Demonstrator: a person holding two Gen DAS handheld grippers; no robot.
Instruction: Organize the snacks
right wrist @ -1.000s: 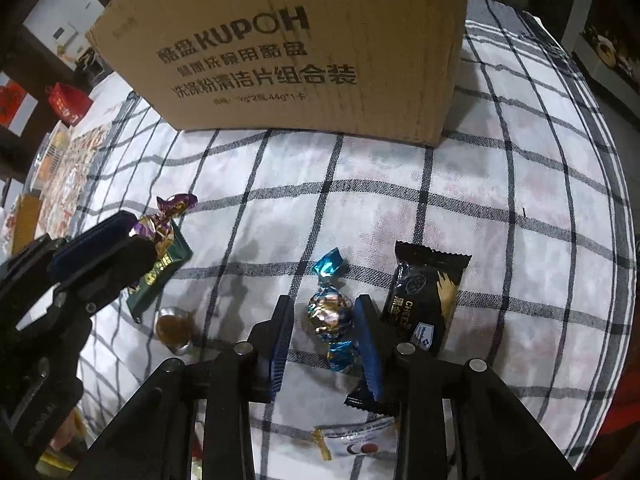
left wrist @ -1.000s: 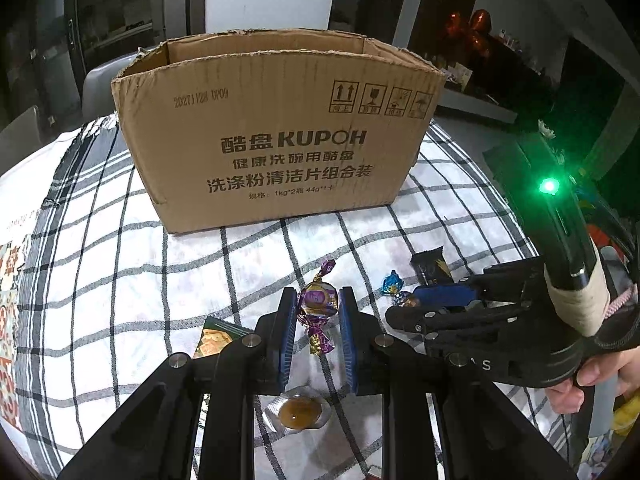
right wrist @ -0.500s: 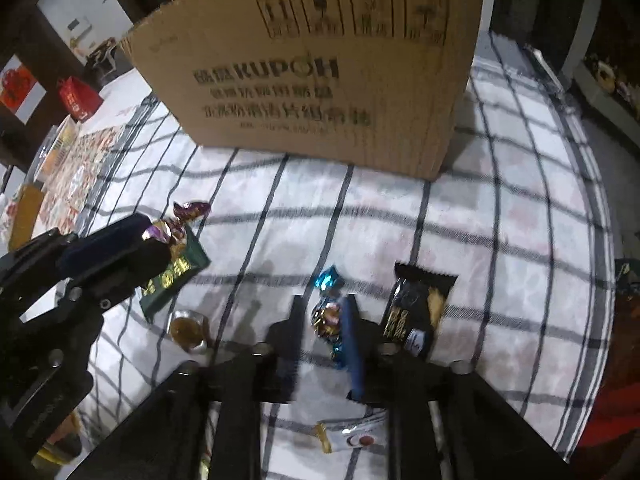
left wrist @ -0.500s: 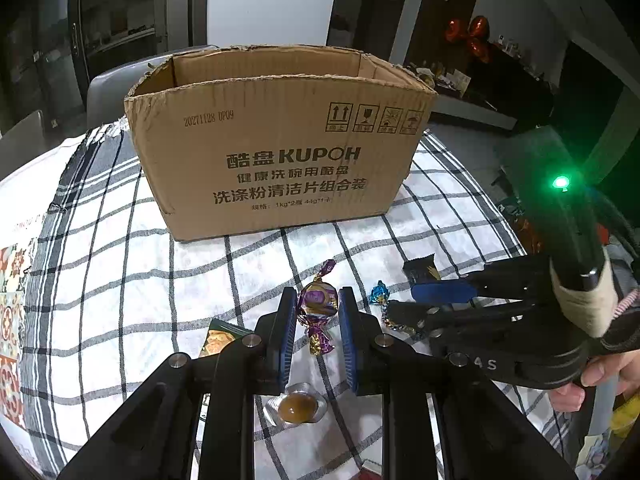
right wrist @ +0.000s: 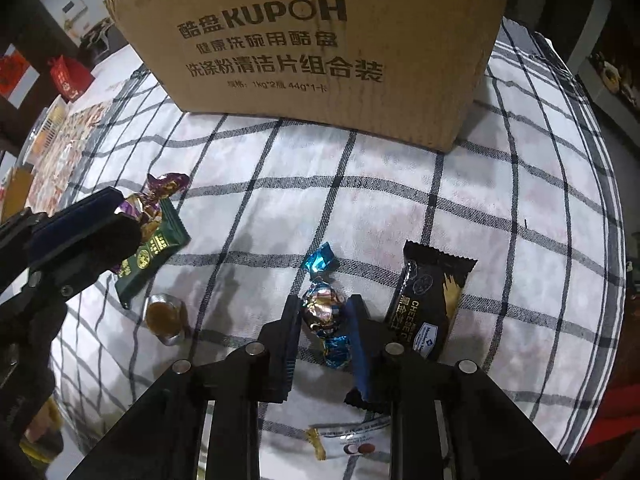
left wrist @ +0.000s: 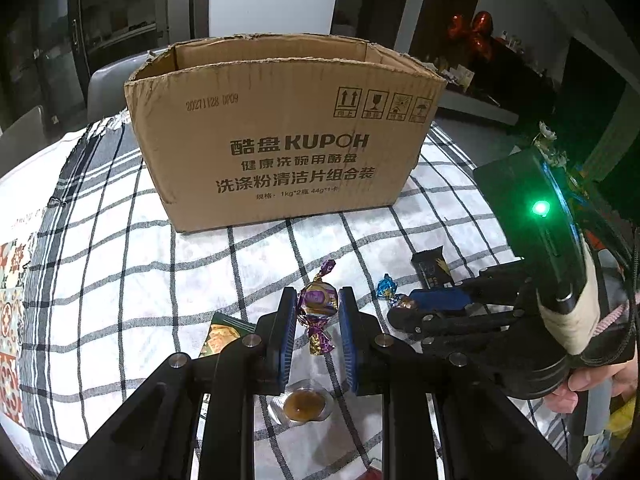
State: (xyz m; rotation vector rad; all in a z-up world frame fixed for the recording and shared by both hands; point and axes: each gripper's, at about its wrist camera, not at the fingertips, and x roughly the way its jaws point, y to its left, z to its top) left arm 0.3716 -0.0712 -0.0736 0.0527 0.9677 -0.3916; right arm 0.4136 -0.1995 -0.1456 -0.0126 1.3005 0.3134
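Note:
My left gripper (left wrist: 318, 300) is shut on a purple-wrapped candy (left wrist: 318, 308) and holds it just above the checked cloth, in front of the open cardboard box (left wrist: 288, 132). In the right wrist view the same candy (right wrist: 160, 188) sticks out of the left gripper (right wrist: 116, 216). My right gripper (right wrist: 324, 308) points steeply down at the cloth. Its jaws are closing on a blue-and-gold wrapped candy (right wrist: 323, 312), and both pads touch the wrapper's round middle. The box (right wrist: 312, 40) stands beyond it.
A black cheese-snack packet (right wrist: 430, 304) lies just right of the right gripper. A green packet (right wrist: 154, 254) and a small jelly cup (right wrist: 164, 316) lie under the left gripper. A white sachet (right wrist: 352, 440) lies near the cloth's front. A hand (left wrist: 592, 384) holds the right gripper's handle.
The right gripper's jaws have narrowed from either side of the blue candy until they touch it. The left gripper keeps the purple candy in the same place.

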